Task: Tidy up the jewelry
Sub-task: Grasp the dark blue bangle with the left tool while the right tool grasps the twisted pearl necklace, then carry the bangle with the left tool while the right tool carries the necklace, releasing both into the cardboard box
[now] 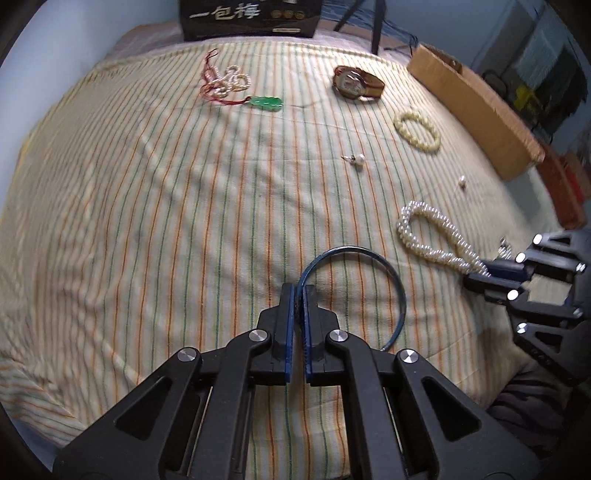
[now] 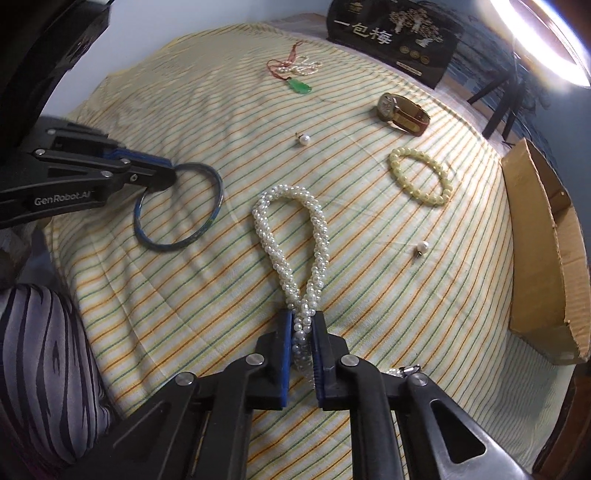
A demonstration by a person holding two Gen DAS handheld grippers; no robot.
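My left gripper (image 1: 298,291) is shut on a blue bangle (image 1: 391,280), whose ring curves to the right over the striped cloth; it also shows in the right wrist view (image 2: 218,195). My right gripper (image 2: 303,321) is shut on the twisted end of a white pearl necklace (image 2: 291,229), whose loop lies flat ahead; it also shows in the left wrist view (image 1: 428,236). Further off lie a yellow bead bracelet (image 2: 421,177), a brown-strap watch (image 2: 402,110), a green pendant on a red cord (image 2: 299,86) and two pearl earrings (image 2: 303,139) (image 2: 422,246).
An open cardboard box (image 2: 543,251) stands along the right edge of the cloth. A black printed box (image 2: 395,33) stands at the far end. A tripod's legs (image 2: 498,103) rise behind the table. Striped fabric (image 2: 40,369) is at the lower left.
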